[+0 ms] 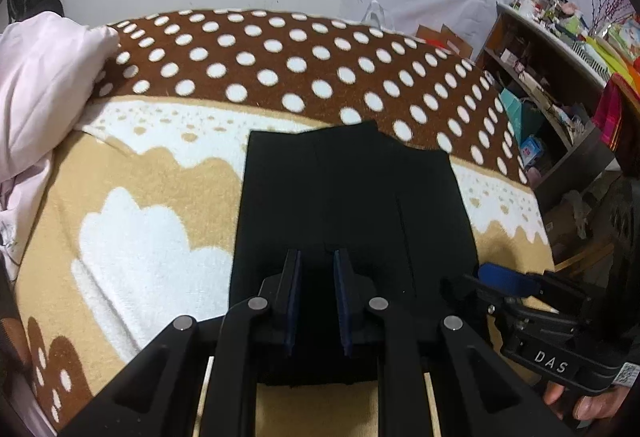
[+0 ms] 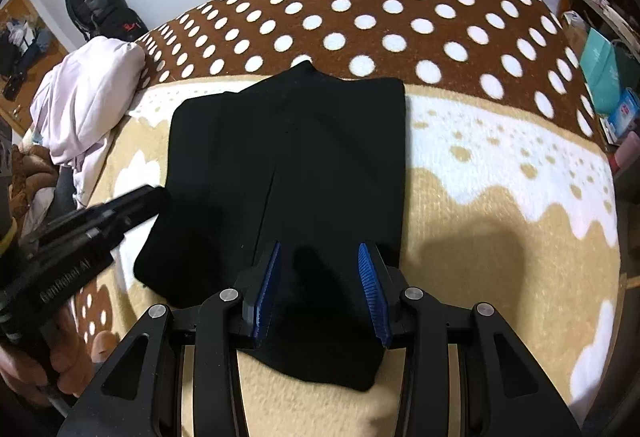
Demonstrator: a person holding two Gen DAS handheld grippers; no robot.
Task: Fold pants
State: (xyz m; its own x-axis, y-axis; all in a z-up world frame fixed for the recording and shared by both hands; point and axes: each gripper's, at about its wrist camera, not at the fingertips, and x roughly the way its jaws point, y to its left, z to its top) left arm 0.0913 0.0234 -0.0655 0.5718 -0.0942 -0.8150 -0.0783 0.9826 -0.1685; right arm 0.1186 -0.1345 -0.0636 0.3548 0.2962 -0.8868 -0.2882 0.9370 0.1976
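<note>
The black pants [image 1: 352, 205] lie folded flat in a long rectangle on the bed blanket [image 1: 140, 221]; they also show in the right wrist view [image 2: 288, 173]. My left gripper [image 1: 318, 257] hovers over the near end of the pants, jaws a little apart, nothing between them. My right gripper [image 2: 320, 251] is open over the near right part of the pants, empty. The right gripper also shows at the right of the left wrist view [image 1: 500, 277], and the left gripper at the left of the right wrist view [image 2: 120, 209].
A tan, white and brown polka-dot blanket [image 2: 480, 197] covers the bed. A pale pink quilt [image 1: 36, 89] is bunched at the left. Cluttered shelves [image 1: 560, 85] stand past the bed's right edge. A black backpack [image 2: 100, 9] leans against the far wall.
</note>
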